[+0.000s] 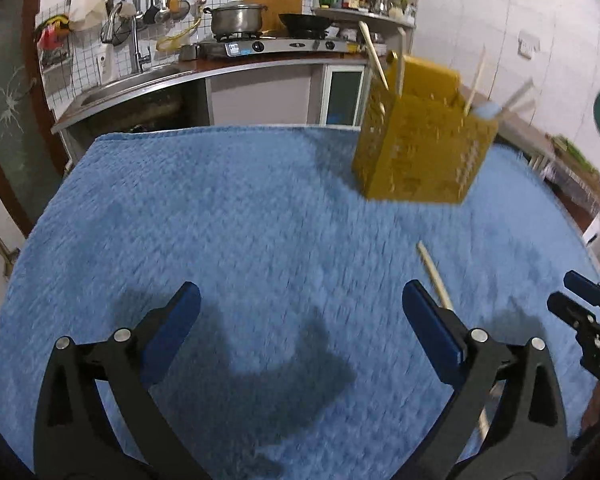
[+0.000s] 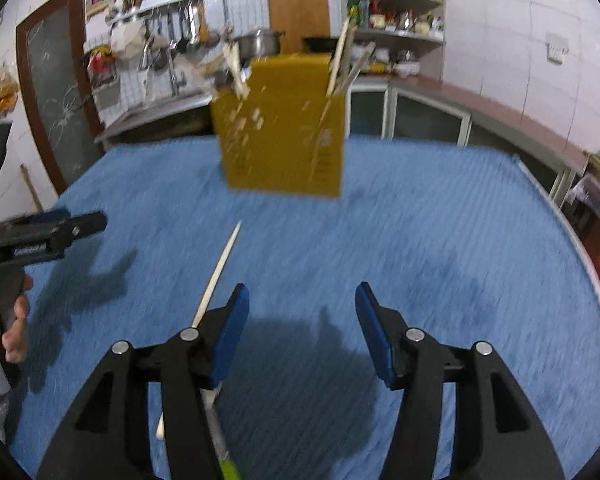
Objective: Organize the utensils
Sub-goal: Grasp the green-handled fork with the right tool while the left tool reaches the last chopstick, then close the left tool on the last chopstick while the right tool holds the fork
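While a blue towel (image 1: 220, 220) covers the table, kitchen counter (image 1: 260, 66) behind, yellow holder (image 2: 284, 132) w/ chopsticks (image 2: 338, 60) stands upright; one chopstick (image 2: 218, 276) lies loose. Left gripper (image 1: 300, 304) & right gripper (image 2: 302, 306) both spread, empty.

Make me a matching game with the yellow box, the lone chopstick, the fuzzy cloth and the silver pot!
Things:
1. yellow holder
2. loose chopstick
3. blue cloth
4. steel pot

Descriptions:
A. sits on the stove
B. covers the table
C. lies flat on the cloth
D. stands upright with chopsticks poking out

Pairs: 1-D, 2-C, 3-B, 4-A
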Motion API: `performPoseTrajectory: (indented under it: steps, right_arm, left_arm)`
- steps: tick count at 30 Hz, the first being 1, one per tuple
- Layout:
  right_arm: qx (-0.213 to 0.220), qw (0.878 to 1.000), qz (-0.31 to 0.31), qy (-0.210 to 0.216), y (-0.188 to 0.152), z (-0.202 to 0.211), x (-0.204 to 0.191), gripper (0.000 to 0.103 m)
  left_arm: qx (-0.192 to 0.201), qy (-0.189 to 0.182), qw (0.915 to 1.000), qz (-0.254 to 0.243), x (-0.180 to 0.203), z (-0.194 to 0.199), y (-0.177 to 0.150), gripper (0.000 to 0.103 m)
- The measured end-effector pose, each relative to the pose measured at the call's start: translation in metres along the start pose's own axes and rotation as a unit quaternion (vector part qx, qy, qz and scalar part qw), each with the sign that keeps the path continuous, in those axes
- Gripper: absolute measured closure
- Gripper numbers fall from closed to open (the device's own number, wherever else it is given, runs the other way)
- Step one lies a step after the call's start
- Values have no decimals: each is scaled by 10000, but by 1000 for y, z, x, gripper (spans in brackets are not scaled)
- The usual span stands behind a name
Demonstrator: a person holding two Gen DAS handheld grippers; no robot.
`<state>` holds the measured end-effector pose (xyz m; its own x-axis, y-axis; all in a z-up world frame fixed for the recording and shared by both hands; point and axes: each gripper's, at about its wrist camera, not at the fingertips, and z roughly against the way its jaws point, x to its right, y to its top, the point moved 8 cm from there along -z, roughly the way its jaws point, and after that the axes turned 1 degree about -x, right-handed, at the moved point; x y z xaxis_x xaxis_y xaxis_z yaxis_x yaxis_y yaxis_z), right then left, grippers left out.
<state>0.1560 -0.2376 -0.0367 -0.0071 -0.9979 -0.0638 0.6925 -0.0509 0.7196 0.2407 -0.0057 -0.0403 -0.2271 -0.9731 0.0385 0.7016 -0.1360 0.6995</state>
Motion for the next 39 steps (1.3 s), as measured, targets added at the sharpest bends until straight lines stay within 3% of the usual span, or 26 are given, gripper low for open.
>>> performPoseTrajectory:
  steps: [4,11,18,21,24,32,34,38,39]
  right_arm:
    - [-333,9993,142,52,-34,-3,-17,50]
    - [-682,9965,391,286,-66,4,-43,63]
    - [-997,9929,615,221,-75,-8,-54,83]
    - [-1077,9923,560,262,-71,-16,-53,85]
    - [-1153,9913,589,225,-65,-19,-52,97]
    - [-1072,9941,125,84,-38,-21,-10,97]
    - [-1074,9942,-76,-9,-32,-26,9,97]
    - [-1157,9924,-364,-197,-24,-38,39,97]
    - [-1167,9921,-398,-237,-22,-41,45,97]
  left_arm:
    - [-98,36,9999,-78,0,0,-19,5]
    - [-254,30,9996,71,-6,-4,-32,5]
    - [-274,-6,9995,157,-3,-1,-29,5]
    - [-341,-43,9992,197,2,-3,-25,6]
    - [-467,-96,9986,217,11,-8,-22,7]
    - [-721,-446,9963,109,57,-24,-7,21]
    - [-824,-523,9952,54,73,-34,-3,31]
    - [-1025,-597,9929,-34,100,-55,3,39]
    - [-1070,-576,9926,-68,104,-59,4,46]
